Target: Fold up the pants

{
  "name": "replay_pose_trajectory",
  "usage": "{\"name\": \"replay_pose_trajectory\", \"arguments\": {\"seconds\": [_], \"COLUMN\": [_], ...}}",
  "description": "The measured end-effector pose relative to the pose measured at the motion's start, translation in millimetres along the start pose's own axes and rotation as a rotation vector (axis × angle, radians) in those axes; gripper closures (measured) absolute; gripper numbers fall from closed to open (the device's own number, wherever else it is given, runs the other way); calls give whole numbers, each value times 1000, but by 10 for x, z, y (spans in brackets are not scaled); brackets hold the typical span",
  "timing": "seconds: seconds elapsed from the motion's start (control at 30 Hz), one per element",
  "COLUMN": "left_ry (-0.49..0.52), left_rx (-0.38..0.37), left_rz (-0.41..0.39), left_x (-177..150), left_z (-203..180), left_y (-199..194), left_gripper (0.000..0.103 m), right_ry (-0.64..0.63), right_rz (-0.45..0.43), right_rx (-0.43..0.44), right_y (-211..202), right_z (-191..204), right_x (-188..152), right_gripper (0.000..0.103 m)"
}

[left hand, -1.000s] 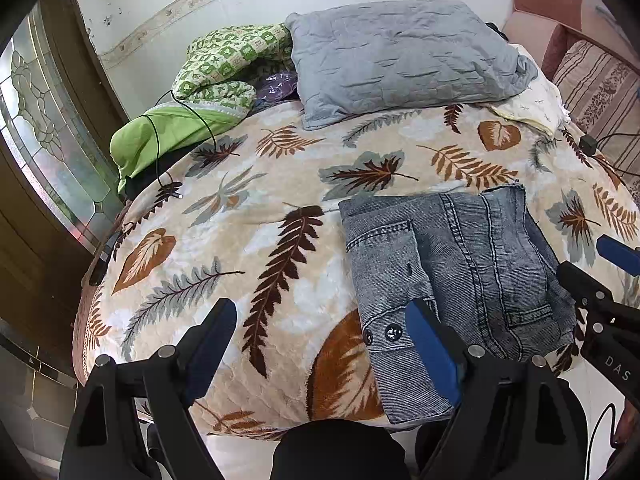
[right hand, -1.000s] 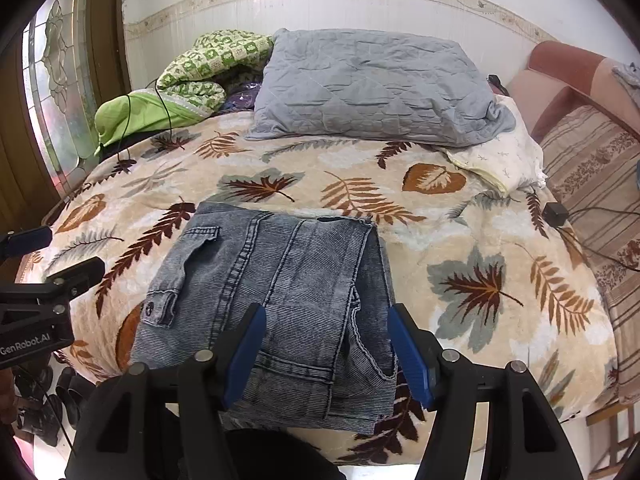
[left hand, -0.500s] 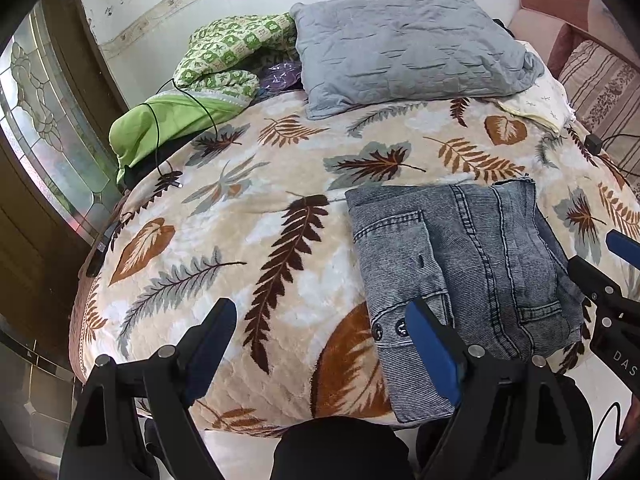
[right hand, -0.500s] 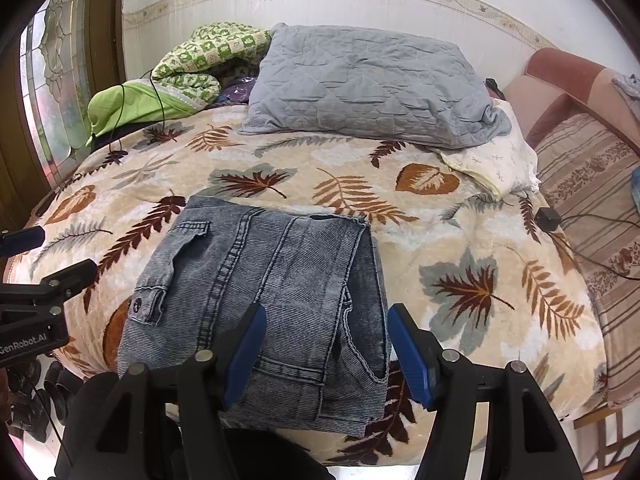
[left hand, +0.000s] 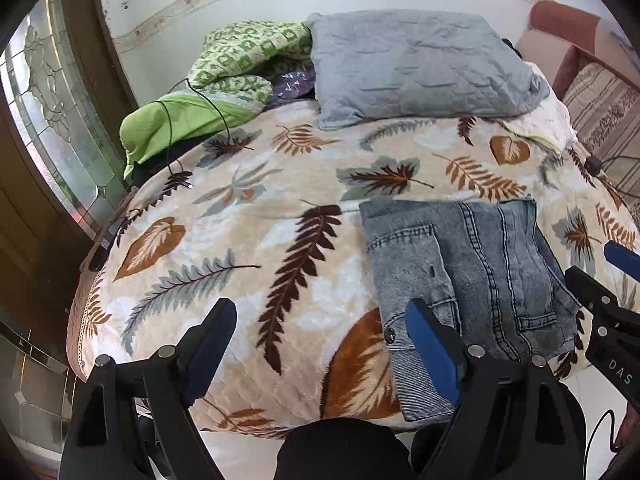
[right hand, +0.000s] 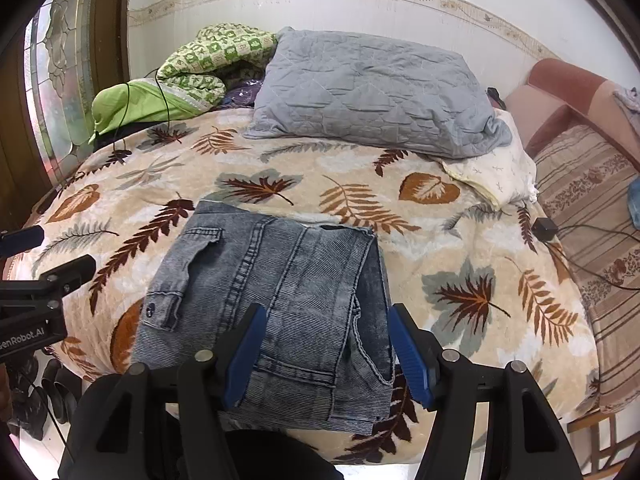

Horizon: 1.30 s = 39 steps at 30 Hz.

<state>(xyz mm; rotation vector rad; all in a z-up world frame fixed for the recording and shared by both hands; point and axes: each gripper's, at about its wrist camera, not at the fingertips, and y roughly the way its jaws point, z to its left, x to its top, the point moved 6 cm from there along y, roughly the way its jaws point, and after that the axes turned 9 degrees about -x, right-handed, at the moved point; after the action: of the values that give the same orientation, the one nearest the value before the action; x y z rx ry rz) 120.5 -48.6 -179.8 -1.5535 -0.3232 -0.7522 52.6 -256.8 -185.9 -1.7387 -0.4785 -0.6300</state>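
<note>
Pants [right hand: 276,304] are laid folded at the bed [right hand: 460,248] near edge. Left tool [left hand: 320,344] and right tool [right hand: 324,348] are held apart, empty. Slippage off the edge is possible if the overhanging hem is snagged.

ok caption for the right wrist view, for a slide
Open right gripper above folded grey denim pants at the near edge of a leaf-print blanket.

A white wall [right hand: 400,24] with a flower strip, a glass window [left hand: 60,120] in a brown wood frame on the left, a pink sofa [right hand: 560,92] on the right, daylight inside
</note>
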Motion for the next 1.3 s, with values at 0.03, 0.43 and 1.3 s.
{"name": "replay_pose_trajectory", "arguments": {"seconds": [0.03, 0.43, 1.3], "left_ry": [-6, -32, -45], "left_rx": [1, 5, 9], "left_rz": [-8, -67, -247], "left_x": [5, 18, 71], "left_z": [25, 165, 300], "left_y": [-28, -322, -1189], "left_gripper": [16, 16, 16], "right_ry": [-3, -29, -46], "right_rz": [-5, -66, -212], "right_rx": [-2, -17, -32], "right_y": [-24, -354, -1131], "right_z": [16, 127, 212], "right_x": [13, 125, 307], "right_gripper": [36, 36, 35]}}
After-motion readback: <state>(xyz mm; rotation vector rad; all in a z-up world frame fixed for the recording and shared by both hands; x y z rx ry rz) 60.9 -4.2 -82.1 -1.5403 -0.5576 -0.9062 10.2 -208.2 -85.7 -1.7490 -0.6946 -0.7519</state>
